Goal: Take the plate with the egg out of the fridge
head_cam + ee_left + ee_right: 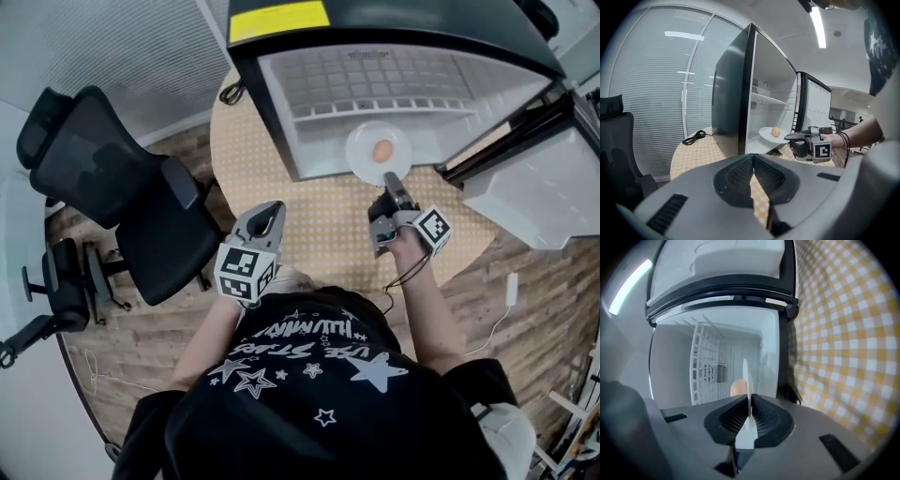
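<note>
A white plate (361, 155) carrying a brown egg (382, 150) sits at the front edge of the open fridge (309, 122), partly sticking out over the table. My right gripper (391, 178) is shut on the plate's near rim. In the right gripper view the plate (746, 376) stands edge-on between the pads, with the egg (737, 388) just behind. From the left gripper view the plate (768, 136), the egg (776, 132) and the right gripper (790, 137) show beside the fridge. My left gripper (272, 208) hovers over the table, shut and empty, its tips (753, 157) meeting.
The fridge stands on a round table (319, 225) with a yellow checked cloth; its door (525, 187) swings open to the right. A black cable (232, 92) lies on the table left of the fridge. A black office chair (122, 187) stands at the left.
</note>
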